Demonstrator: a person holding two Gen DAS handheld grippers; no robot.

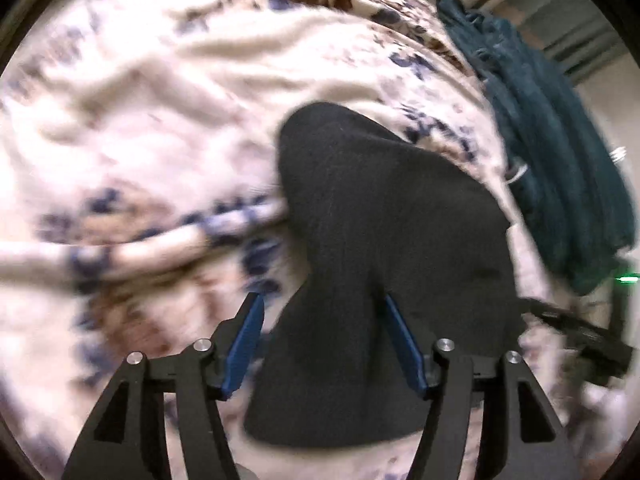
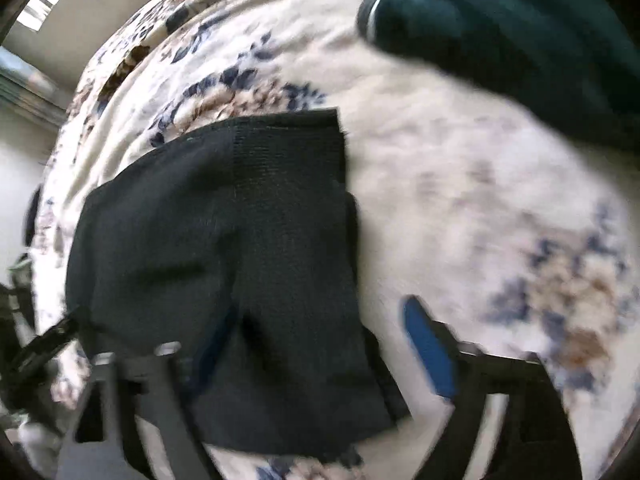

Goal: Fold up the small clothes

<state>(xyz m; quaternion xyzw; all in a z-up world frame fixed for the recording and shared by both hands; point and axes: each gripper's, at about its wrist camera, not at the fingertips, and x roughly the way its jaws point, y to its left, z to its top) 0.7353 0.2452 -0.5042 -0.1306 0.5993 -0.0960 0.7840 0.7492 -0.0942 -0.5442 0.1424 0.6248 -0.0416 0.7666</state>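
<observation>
Partly hidden (blurred) right tongs (image 2: 320,320) straddle black garment (image 2: 224,248)

Your left claw (image 1: 322,344) stands open around the black garment (image 1: 384,264) on the floral bedspread (image 1: 140,120); a teal cloth (image 1: 560,152) lies at the right.

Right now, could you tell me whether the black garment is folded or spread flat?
Folded: the black garment lies doubled on the floral bedspread, one layer's edge overlapping another.
</observation>
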